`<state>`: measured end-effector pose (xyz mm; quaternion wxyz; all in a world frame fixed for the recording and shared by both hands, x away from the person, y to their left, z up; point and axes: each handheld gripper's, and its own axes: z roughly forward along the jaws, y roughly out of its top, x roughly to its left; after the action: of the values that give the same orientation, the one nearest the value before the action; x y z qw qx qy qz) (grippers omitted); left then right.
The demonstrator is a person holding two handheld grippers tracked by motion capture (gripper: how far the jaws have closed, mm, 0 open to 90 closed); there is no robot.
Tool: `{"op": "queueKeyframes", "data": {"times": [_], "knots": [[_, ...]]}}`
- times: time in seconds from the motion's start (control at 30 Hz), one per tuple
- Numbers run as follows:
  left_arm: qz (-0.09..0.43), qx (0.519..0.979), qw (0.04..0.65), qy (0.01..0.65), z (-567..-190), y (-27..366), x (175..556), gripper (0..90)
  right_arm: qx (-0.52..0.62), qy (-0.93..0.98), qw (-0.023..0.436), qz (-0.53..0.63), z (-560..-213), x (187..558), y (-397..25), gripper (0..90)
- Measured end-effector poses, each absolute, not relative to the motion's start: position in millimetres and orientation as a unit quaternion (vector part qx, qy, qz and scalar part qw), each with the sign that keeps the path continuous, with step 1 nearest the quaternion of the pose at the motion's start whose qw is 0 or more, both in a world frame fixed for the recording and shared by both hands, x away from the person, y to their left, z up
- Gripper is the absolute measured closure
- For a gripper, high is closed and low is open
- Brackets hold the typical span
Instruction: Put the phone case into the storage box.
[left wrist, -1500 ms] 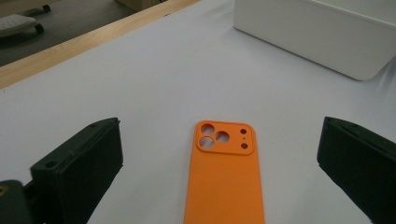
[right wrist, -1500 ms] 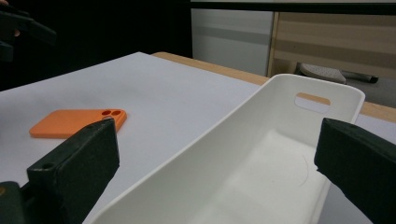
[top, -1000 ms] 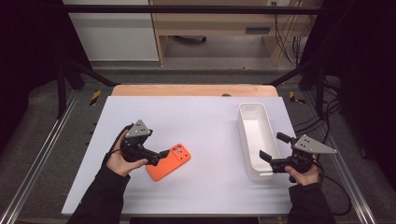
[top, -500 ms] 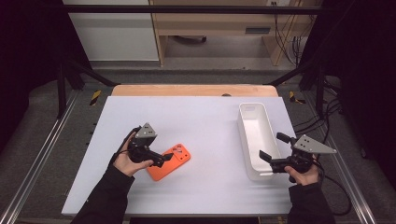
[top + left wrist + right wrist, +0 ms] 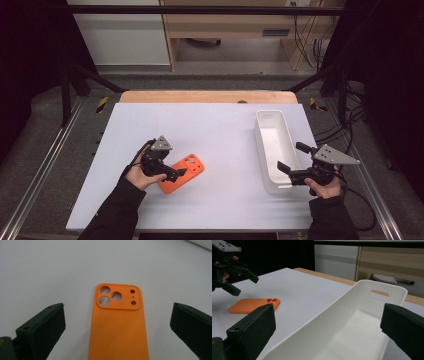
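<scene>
- The orange phone case [image 5: 182,173] lies flat, back up, on the white table [image 5: 215,130], left of centre and near the front edge; its camera cutouts point away from the left hand.
- The left gripper [image 5: 170,173] is low over the case's near end, jaws wide apart on either side of it, not touching.
- The right gripper [image 5: 291,157] has its jaws spread apart at the near end of the white bin [image 5: 272,150], well apart from the case.
</scene>
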<state>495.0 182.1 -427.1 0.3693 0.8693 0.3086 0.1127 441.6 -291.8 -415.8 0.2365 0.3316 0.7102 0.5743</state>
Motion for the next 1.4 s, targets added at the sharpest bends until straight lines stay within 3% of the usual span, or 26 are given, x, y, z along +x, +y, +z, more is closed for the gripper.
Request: {"op": "queueKeyframes", "data": {"times": [1.4], "knots": [[0.078, 0.902, 0.284, 0.314, -463.5, 166.0, 500.7, 0.0, 0.331, 0.711, 0.237, 0.574, -415.9, 441.7, -291.7, 0.4]]}}
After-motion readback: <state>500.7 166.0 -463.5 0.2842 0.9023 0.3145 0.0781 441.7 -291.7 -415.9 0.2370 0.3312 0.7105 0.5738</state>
